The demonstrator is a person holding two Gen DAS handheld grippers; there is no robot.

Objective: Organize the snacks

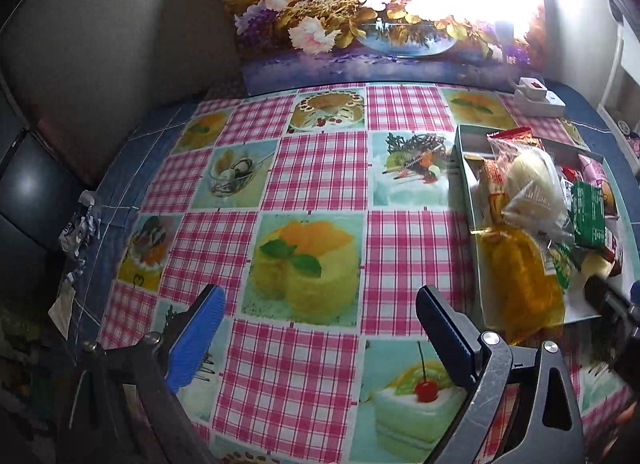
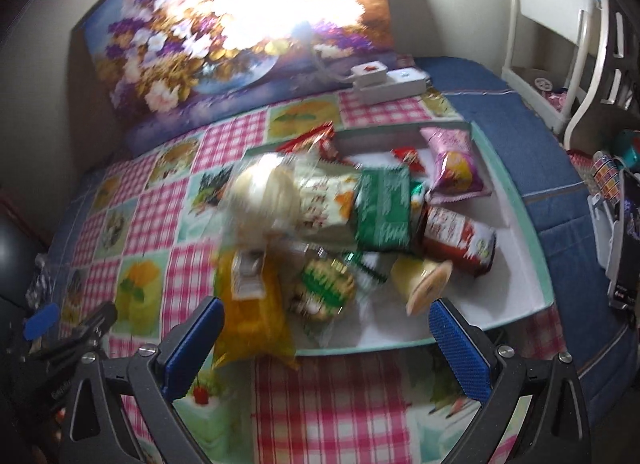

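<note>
Table (image 1: 320, 184): snack tray (image 2: 516, 224), white adapter (image 2: 384, 82).

1. A flower painting (image 1: 360, 12) leans against a pale wall (image 1: 120, 44), washed out by bright glare.
2. A pink-checked dessert-print cloth (image 1: 312, 192) covers the bench.
3. White shelving (image 2: 560, 44) stands at right.

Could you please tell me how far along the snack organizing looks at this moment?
Barely started, it seems. Nothing looks sorted: the snacks lie jumbled in the box, with the yellow packet hanging over its near edge. Nothing is in hand; the left claw and right claw are both open and empty. All sorting remains.
</note>
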